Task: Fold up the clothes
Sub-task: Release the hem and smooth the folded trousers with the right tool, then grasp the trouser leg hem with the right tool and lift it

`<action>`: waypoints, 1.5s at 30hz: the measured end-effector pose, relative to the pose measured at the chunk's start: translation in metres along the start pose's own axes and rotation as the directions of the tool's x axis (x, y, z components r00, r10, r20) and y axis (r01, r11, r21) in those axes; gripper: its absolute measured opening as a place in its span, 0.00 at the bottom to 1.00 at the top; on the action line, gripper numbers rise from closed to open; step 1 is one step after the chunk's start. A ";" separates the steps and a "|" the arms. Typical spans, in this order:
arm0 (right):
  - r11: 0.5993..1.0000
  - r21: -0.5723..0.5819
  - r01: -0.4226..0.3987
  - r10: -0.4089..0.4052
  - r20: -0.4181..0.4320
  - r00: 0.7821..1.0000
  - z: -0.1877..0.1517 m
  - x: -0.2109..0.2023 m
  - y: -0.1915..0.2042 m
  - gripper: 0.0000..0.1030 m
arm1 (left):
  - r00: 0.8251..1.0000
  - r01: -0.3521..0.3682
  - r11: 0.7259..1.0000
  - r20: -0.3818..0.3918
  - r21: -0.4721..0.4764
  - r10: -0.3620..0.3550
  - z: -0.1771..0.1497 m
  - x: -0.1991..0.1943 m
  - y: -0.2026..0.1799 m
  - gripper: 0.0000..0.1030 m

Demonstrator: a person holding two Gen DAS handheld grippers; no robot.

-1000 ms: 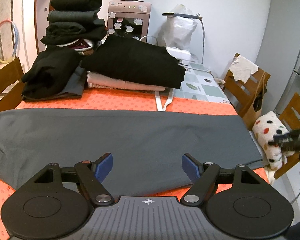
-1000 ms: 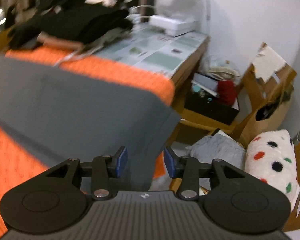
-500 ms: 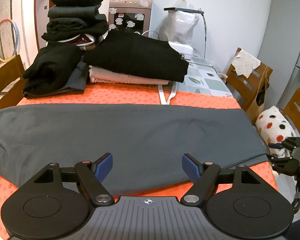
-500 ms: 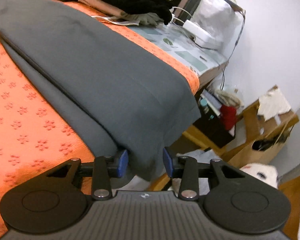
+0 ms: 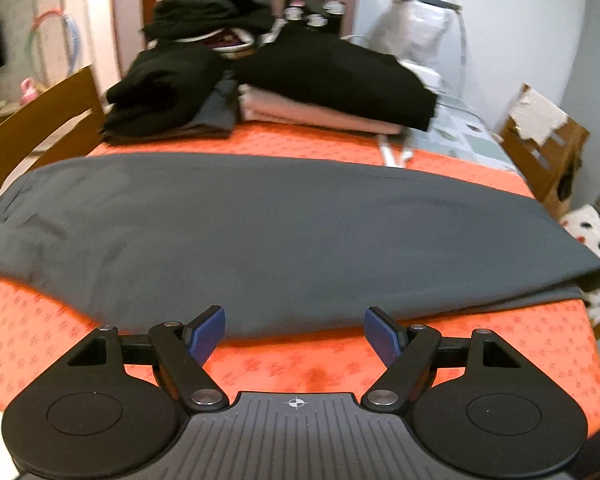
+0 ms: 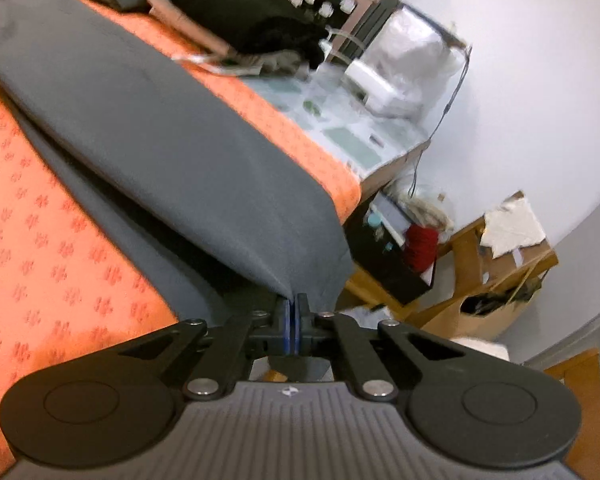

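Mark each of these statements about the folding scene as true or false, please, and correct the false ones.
1. The right gripper is shut on the grey garment. True.
2. The left gripper holds the garment. False: it is open, nothing between its fingers.
3. The garment lies on an orange tablecloth. True.
4. The folded black clothes are on a chair. False: they are stacked on the table, beyond the garment.
5. The right gripper grips the garment at its middle. False: at its end, by the table edge.
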State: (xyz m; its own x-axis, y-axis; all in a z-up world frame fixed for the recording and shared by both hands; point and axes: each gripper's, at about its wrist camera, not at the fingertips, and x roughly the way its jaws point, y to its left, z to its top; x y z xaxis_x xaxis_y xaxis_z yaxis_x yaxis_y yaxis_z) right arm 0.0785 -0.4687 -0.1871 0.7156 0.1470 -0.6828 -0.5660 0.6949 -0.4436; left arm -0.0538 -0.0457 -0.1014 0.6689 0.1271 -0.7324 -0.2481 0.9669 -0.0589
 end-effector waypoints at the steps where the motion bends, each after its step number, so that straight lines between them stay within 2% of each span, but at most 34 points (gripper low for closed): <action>1: 1.000 0.001 -0.005 0.005 -0.013 1.000 -0.002 0.002 0.001 0.04 | 1.000 -0.011 1.000 -0.003 -0.016 0.011 -0.002 0.001 0.005 0.76; 3: 1.000 -0.002 -0.009 0.009 -0.039 0.999 -0.002 0.005 0.002 0.12 | 0.999 -0.033 0.999 -0.008 -0.042 0.033 -0.007 0.001 0.014 0.76; 4: 1.000 0.007 -0.015 0.015 -0.048 0.999 -0.001 0.005 0.002 0.19 | 0.999 -0.044 0.997 -0.009 -0.057 0.044 -0.009 0.001 0.019 0.76; 7: 0.997 0.066 -0.034 0.037 -0.047 0.998 0.005 -0.001 -0.004 0.33 | 0.998 -0.058 0.994 -0.006 -0.091 0.057 -0.013 0.000 0.029 0.76; 8: 0.995 0.089 -0.036 0.041 -0.049 0.998 0.007 -0.004 -0.006 0.35 | 0.998 -0.059 0.994 -0.005 -0.096 0.058 -0.014 0.000 0.032 0.76; 11: 0.972 0.227 -0.053 0.066 -0.053 0.996 0.010 -0.013 -0.016 0.46 | 0.999 -0.053 0.993 0.004 -0.108 0.054 -0.017 0.000 0.036 0.76; 12: 0.953 0.298 -0.059 0.077 -0.050 0.996 0.008 -0.015 -0.021 0.50 | 0.999 -0.049 0.993 0.005 -0.110 0.050 -0.017 0.000 0.037 0.76; 13: 0.917 0.394 -0.067 0.091 -0.044 0.995 0.003 -0.016 -0.027 0.50 | 0.999 -0.045 0.993 0.006 -0.110 0.046 -0.018 0.000 0.037 0.76; 15: 0.816 0.572 -0.080 0.116 -0.026 0.993 -0.009 -0.017 -0.040 0.50 | 0.999 -0.036 0.994 0.007 -0.103 0.037 -0.018 -0.001 0.036 0.76; 16: 0.748 0.659 -0.086 0.128 -0.015 0.992 -0.017 -0.017 -0.046 0.50 | 0.999 -0.031 0.995 0.008 -0.098 0.032 -0.017 -0.001 0.035 0.76; 18: 0.567 0.818 -0.098 0.147 0.017 0.989 -0.038 -0.014 -0.055 0.50 | 1.000 -0.021 0.995 0.013 -0.094 0.022 -0.016 -0.003 0.035 0.76; 21: 0.300 0.945 -0.131 0.157 0.087 0.984 -0.068 -0.010 -0.057 0.50 | 1.000 -0.009 0.995 0.022 -0.095 0.011 -0.013 -0.005 0.034 0.76; 24: 0.020 0.984 -0.175 0.157 0.170 0.973 -0.094 0.000 -0.049 0.56 | 0.999 0.001 0.995 0.033 -0.096 0.002 -0.008 -0.007 0.033 0.76; 27: -0.271 0.940 -0.206 0.146 0.251 0.957 -0.118 0.015 -0.035 0.61 | 0.999 0.011 0.995 0.049 -0.097 -0.006 -0.001 -0.009 0.031 0.77; 28: -0.347 0.915 -0.206 0.143 0.269 0.952 -0.124 0.021 -0.029 0.64 | 0.999 0.014 0.995 0.054 -0.098 -0.009 0.002 -0.008 0.031 0.77; 30: -0.460 0.866 -0.195 0.142 0.289 0.947 -0.132 0.032 -0.017 0.66 | 0.998 0.022 0.995 0.058 -0.097 -0.017 0.006 -0.008 0.029 0.77; 33: -0.591 0.789 -0.167 0.149 0.311 0.939 -0.140 0.050 0.000 0.71 | 0.998 0.033 0.996 0.058 -0.079 -0.029 0.010 -0.005 0.024 0.77; 34: -0.624 0.764 -0.162 0.145 0.318 0.937 -0.142 0.055 0.005 0.72 | 0.998 0.035 0.997 0.057 -0.072 -0.031 0.011 -0.005 0.023 0.77; 36: -0.665 0.729 -0.161 0.131 0.326 0.936 -0.145 0.065 0.011 0.74 | 0.998 0.039 0.997 0.053 -0.062 -0.036 0.014 -0.003 0.019 0.77; 42: -0.708 0.685 -0.172 0.106 0.344 0.933 -0.147 0.105 0.008 0.73 | 0.997 0.054 0.998 0.057 -0.036 -0.052 0.024 0.000 0.009 0.77; 44: -0.726 0.665 -0.177 0.086 0.343 0.935 -0.149 0.116 0.005 0.68 | 0.996 0.062 0.998 0.060 -0.031 -0.060 0.028 0.002 0.006 0.77; 45: -0.734 0.656 -0.175 0.076 0.335 0.939 -0.150 0.119 0.004 0.59 | 0.996 0.066 0.997 0.062 -0.028 -0.065 0.029 0.003 0.004 0.77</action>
State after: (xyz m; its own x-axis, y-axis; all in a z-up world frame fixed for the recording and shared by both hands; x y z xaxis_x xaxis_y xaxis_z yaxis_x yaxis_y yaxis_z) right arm 0.1000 -0.5539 -0.3570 0.7661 0.4271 -0.4803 0.5589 -0.0738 0.8259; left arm -0.0324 -0.0351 -0.0838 0.7256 0.0778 -0.6837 -0.2224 0.9668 -0.1261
